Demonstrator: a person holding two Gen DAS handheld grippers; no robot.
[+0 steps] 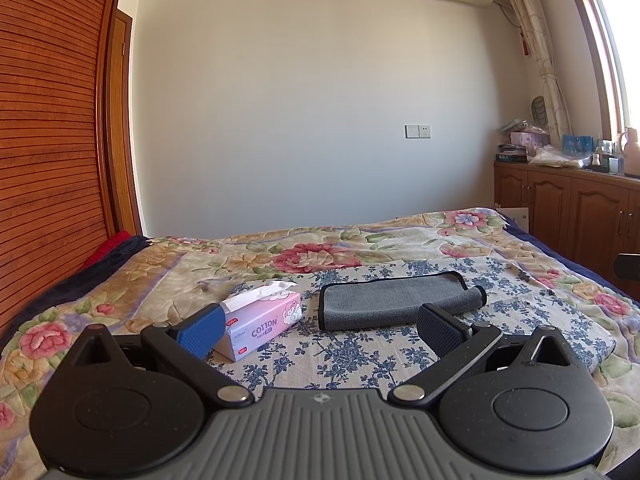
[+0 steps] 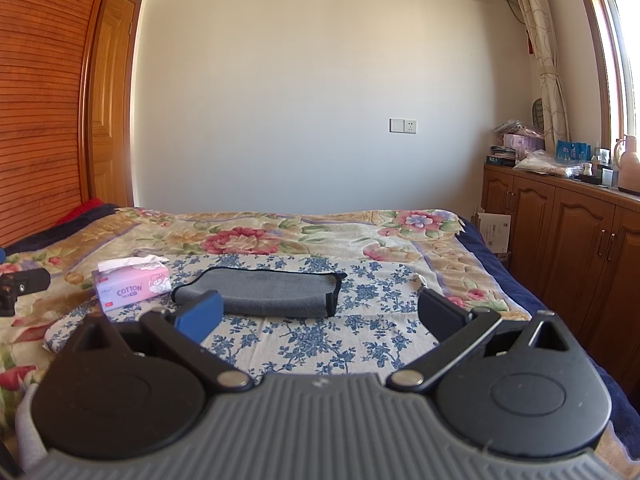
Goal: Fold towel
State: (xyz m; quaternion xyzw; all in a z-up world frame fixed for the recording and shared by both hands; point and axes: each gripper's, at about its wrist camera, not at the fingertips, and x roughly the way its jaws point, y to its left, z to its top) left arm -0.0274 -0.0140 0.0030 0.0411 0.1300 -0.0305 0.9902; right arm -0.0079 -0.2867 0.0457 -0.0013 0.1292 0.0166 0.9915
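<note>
A grey towel with black trim [image 1: 394, 298] lies folded on a blue-flowered cloth [image 1: 360, 356] on the bed. It also shows in the right wrist view [image 2: 260, 290]. My left gripper [image 1: 320, 326] is open and empty, held just short of the towel's near edge. My right gripper [image 2: 320, 312] is open and empty, a little nearer than the towel, with its blue left finger [image 2: 200, 316] in front of the towel's left end. Part of the left gripper [image 2: 20, 288] shows at the left edge of the right wrist view.
A pink tissue box [image 1: 260, 320] stands left of the towel, also in the right wrist view [image 2: 132, 286]. The bed has a floral blanket [image 1: 320, 252]. A slatted wooden wardrobe [image 1: 48, 140] stands at the left; wooden cabinets [image 2: 560, 240] with clutter on top stand at the right.
</note>
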